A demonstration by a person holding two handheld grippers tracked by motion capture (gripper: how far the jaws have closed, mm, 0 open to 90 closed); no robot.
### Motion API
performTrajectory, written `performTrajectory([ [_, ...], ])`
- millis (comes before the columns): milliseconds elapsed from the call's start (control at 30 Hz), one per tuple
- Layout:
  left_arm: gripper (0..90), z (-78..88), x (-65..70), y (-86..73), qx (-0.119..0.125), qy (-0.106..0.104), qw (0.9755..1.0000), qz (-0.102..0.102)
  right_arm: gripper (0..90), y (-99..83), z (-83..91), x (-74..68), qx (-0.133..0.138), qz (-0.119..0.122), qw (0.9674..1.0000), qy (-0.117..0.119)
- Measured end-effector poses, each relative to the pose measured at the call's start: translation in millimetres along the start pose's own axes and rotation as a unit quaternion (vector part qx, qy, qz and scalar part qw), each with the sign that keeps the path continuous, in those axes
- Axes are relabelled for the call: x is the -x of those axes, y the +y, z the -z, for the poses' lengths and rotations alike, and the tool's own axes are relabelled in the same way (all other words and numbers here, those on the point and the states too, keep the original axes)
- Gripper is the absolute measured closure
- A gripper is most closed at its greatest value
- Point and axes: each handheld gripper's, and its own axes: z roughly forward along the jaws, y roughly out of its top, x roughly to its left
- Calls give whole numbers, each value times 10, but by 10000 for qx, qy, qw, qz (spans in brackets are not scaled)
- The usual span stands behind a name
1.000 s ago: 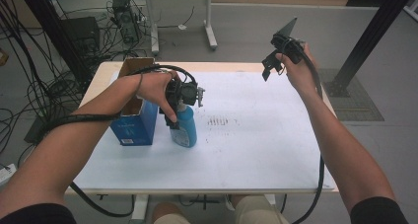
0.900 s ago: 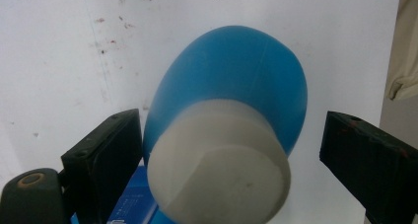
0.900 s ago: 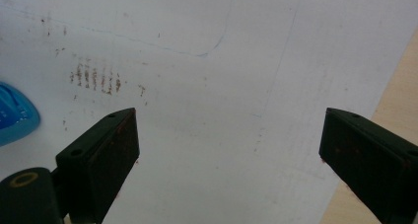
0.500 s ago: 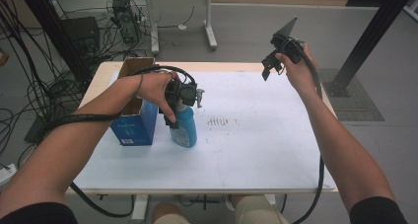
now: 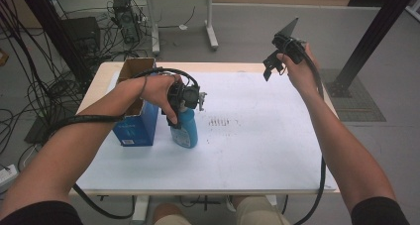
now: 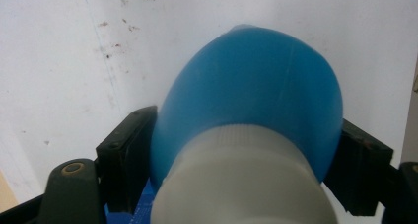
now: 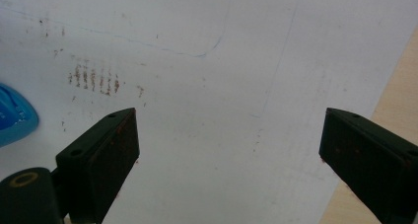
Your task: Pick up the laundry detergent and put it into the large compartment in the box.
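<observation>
the blue bottle (image 6: 256,91), standing on the white table (image 5: 257,150) just beside the blue box (image 5: 134,128), is being clamped below its white cap between the just-closing jaws of the left gripper (image 6: 241,160); the right gripper (image 7: 229,150) is being held open, well apart.

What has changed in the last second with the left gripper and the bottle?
The left gripper has just been closing: its fingers now sit against both sides of the blue bottle, just below the white cap, apparently gripping it. Neither hand moved. The bottle stands upright beside the blue box, and the right gripper stays raised over the table's far right, fingers open.
</observation>
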Motion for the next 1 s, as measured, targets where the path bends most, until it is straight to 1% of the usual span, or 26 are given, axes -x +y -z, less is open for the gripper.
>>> performTrajectory([
  [200,295,-16,-7,14,-24,11,10000,-45,83,7,-5,3,-18,-28,10000,-1],
  [433,307,-15,-20,14,-19,-11,9999,-107,83,12,-14,3,-10,10,10000,-6],
  [600,313,-15,-21,0,10,-15,9999,-139,83,27,-23,-19,-29,-9,10000,-7],
  [733,319,-10,-34,3,-10,-35,9998,-176,83,36,-35,-37,-30,26,10000,-11],
  [1000,328,-11,-68,21,-39,-95,9997,-220,83,39,-34,-31,-29,7,10000,-20],
])
